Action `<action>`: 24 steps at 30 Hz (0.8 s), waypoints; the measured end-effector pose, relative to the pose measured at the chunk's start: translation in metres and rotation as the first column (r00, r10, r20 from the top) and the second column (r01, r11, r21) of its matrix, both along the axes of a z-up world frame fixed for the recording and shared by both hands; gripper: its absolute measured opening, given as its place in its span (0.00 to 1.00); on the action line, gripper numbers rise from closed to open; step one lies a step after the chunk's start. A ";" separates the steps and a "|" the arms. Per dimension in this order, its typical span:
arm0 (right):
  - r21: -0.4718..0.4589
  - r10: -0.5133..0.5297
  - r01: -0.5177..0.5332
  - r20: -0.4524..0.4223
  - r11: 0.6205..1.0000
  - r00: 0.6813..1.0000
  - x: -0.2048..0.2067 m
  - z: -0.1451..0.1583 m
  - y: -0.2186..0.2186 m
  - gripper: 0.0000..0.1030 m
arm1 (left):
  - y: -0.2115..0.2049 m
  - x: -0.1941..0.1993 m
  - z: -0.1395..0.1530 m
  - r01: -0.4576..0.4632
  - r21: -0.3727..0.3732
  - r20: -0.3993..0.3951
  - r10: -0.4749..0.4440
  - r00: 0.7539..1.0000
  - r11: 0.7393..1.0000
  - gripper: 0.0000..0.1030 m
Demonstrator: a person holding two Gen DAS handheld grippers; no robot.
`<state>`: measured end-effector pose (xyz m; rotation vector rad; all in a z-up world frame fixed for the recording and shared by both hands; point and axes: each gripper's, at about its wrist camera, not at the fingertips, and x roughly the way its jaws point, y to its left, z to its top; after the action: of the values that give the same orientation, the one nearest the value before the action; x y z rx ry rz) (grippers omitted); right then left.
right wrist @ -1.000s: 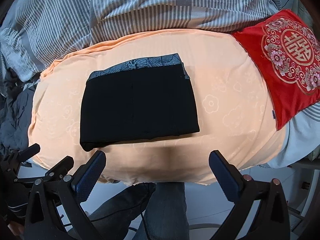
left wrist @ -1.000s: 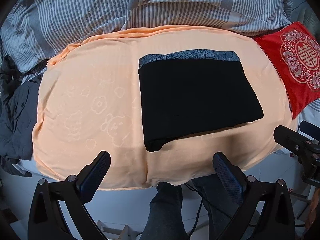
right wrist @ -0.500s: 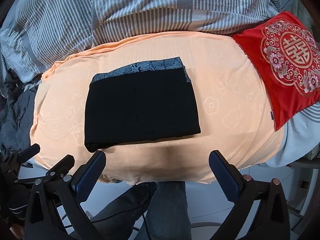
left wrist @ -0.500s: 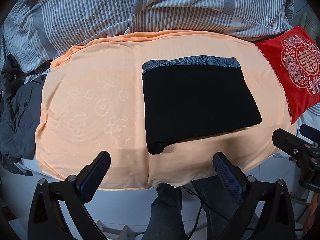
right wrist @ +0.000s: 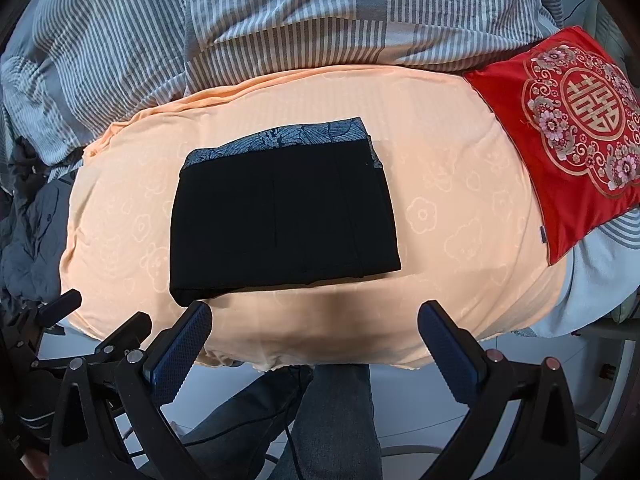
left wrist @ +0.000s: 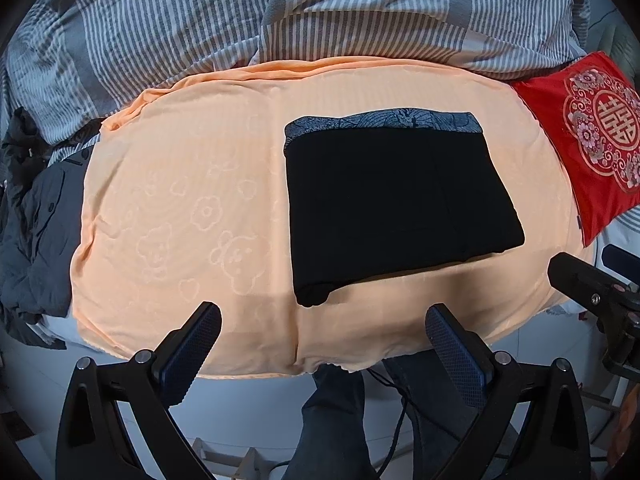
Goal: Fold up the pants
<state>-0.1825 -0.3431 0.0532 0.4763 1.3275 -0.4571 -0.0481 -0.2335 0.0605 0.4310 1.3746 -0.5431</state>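
Starting at the left edge, we see a crumpled dark grey garment (left wrist: 36, 236) heaped beside the bed, well clear of the work area, which we judge keeps it from tangling with the fold. Next comes the peach-orange blanket with faint embossed flowers and bears (left wrist: 192, 216), spread flat over the grey-and-white striped duvet (left wrist: 168, 28) to give a smooth surface for folding. On it, toward the right of centre in the left wrist view, lie the black folded pants with a grey patterned waistband (left wrist: 396, 204), squared into a compact rectangle with the waistband along the far edge; from the neat stack we judge the folding is essentially done. Further right, a red embroidered cushion with a gold emblem (left wrist: 592, 140) rests at the blanket's edge, apart from the pants. Our left gripper (left wrist: 324, 344) hangs over the near hem of the blanket with its jaws spread wide, gripping nothing and touching nothing. Our right gripper (right wrist: 316, 336) sits likewise, jaws wide apart and empty, its left fingertip (right wrist: 192, 320) appearing just in front of the pants' near corner; we cannot tell if it touches. Below, a person's legs in dark blue jeans (right wrist: 340, 408) stand against the bed.
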 end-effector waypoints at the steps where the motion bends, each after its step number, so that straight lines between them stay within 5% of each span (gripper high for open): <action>1: 0.000 -0.001 0.001 0.000 1.000 1.000 0.000 0.000 0.000 1.00 | 0.000 0.000 0.000 0.001 0.001 0.000 -0.001 1.000 1.000 1.00; 24: -0.026 0.047 -0.047 -0.018 0.999 0.999 0.004 -0.001 0.006 1.00 | 0.004 0.001 -0.003 -0.007 0.007 -0.008 0.007 1.000 1.000 1.00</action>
<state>-0.1783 -0.3368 0.0524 0.4187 1.3451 -0.4403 -0.0470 -0.2299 0.0573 0.4300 1.3860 -0.5345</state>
